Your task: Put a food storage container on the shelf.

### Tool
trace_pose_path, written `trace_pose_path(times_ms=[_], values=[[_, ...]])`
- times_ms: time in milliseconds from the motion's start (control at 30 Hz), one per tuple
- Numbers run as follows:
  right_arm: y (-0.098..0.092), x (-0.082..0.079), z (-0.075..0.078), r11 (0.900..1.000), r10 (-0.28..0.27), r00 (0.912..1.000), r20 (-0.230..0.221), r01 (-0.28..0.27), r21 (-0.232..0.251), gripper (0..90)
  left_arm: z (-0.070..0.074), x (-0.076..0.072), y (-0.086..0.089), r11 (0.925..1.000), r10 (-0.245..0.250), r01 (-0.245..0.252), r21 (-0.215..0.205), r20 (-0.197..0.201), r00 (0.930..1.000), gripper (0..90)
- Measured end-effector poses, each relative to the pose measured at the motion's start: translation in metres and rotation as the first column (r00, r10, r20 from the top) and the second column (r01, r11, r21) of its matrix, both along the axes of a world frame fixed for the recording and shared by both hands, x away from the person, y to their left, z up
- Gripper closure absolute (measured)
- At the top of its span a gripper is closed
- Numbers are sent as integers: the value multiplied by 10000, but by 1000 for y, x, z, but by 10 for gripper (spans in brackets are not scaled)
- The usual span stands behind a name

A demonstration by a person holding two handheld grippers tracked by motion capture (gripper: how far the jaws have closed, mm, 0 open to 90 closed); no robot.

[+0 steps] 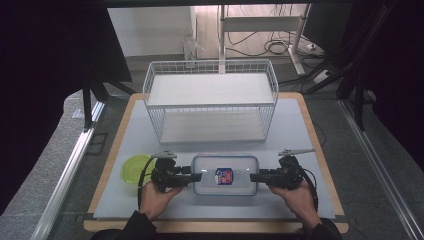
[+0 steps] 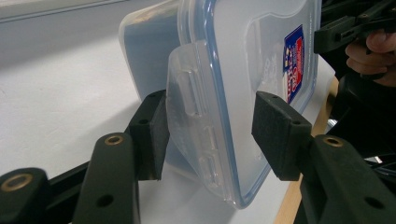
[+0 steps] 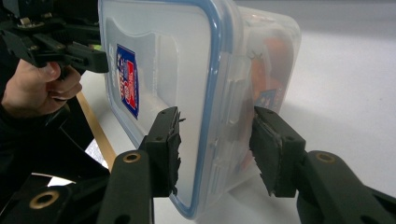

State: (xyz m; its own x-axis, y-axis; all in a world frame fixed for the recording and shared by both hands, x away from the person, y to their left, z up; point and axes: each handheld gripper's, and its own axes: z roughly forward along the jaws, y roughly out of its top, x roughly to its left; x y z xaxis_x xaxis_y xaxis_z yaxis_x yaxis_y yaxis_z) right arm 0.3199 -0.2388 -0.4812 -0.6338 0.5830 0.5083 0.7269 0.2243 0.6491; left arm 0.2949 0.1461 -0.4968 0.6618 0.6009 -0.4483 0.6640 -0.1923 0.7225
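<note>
Clear plastic container (image 1: 225,174) with a blue-rimmed lid and a red-and-blue label lies flat near the front edge of the table (image 1: 300,125), midway between its left and right edges. At far left, a lime-green round lid (image 1: 133,168) rests on the table just beside the left gripper (image 1: 197,177), which a hand (image 1: 156,196) points at the container's left end. In the left gripper view, its jaws straddle the clasp at that end: one pad (image 2: 154,135) touches the container's side below the clasp, while the other pad (image 2: 279,133) stands clear of the lid, so the jaws are part-way in and not yet clamped. Behind the container, toward the back edge, stands a white wire basket (image 1: 210,100) with two tiers. At right, the right gripper (image 1: 254,177), held in the other hand (image 1: 299,197), meets the container's right end. In the right gripper view, its jaws bracket that end, one pad (image 3: 168,149) against the lid's face and the other pad (image 3: 271,154) just off the tub's underside; whether they press is not clear.
</note>
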Motion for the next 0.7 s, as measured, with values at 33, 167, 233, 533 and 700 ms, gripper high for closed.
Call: trace_pose_path(times_ms=[33,167,233,533,700], values=[[0,0,0,10000,-37,10000,26,37,27,535,1,0,0,10000,11,-11,39,71,10000,479],[1,1,5,10000,-61,9995,298,60,39,532,7,0,1,10000,56,-58,62,325,9995,483],[2,1,9,10000,-54,9989,470,50,81,531,12,0,2,9999,104,-106,41,494,9987,483],[12,8,30,9996,126,9939,1100,-154,246,531,35,-2,13,9991,414,-414,-25,1087,9932,484],[21,11,43,9995,188,9894,1438,-225,240,530,46,-3,22,9983,577,-568,-111,1218,9909,483]])
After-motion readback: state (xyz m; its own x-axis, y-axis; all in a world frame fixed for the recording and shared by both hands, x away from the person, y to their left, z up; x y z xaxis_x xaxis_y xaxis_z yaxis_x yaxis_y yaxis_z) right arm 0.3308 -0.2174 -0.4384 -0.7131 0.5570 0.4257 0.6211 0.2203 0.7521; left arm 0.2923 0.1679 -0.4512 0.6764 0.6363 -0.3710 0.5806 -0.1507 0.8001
